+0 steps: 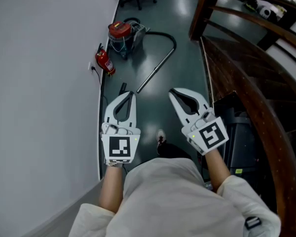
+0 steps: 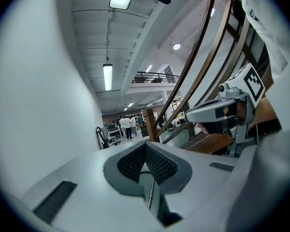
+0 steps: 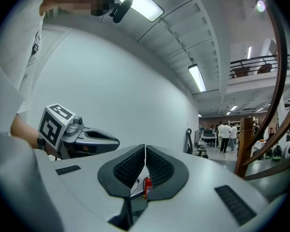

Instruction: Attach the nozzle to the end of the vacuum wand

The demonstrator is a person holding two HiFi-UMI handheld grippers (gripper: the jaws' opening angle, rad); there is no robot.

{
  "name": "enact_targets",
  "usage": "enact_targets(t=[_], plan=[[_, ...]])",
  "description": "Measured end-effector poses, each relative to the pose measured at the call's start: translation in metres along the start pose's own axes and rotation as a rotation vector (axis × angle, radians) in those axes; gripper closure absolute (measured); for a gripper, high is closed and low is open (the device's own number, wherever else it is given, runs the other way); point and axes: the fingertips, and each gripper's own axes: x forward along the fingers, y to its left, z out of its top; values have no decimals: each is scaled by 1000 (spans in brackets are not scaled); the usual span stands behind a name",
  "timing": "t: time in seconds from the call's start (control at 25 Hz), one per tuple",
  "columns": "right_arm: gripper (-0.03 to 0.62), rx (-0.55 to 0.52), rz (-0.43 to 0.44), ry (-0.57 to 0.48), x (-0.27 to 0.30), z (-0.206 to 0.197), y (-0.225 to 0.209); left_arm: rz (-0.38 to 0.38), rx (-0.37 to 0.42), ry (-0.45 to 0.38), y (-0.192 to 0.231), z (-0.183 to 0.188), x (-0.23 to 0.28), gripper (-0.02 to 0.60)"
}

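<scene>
The vacuum cleaner (image 1: 121,34) with a red top stands on the dark floor by the left wall. Its black hose curves round to the silver wand (image 1: 155,70), which lies slanting toward me. A small dark piece (image 1: 122,88), perhaps the nozzle, lies near the wand's near end. My left gripper (image 1: 133,94) and right gripper (image 1: 172,92) are held level side by side above the floor, both shut and empty. In the left gripper view the shut jaws (image 2: 146,146) have the wand (image 2: 149,194) showing below them. The right gripper view shows its closed jaws (image 3: 145,151).
A red fire extinguisher (image 1: 104,60) stands against the white wall (image 1: 44,83); it also shows as the fire extinguisher (image 3: 146,186) below the right jaws. A wooden staircase (image 1: 246,68) rises on the right, with a black box (image 1: 234,127) at its foot. People stand far down the hall (image 3: 227,129).
</scene>
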Motion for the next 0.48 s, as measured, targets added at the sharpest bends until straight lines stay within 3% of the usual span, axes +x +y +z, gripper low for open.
enact_targets(t=[0.48], plan=[[566,-13,42,5,42,-6,-57,35,-3,28,14,-6,64,583]])
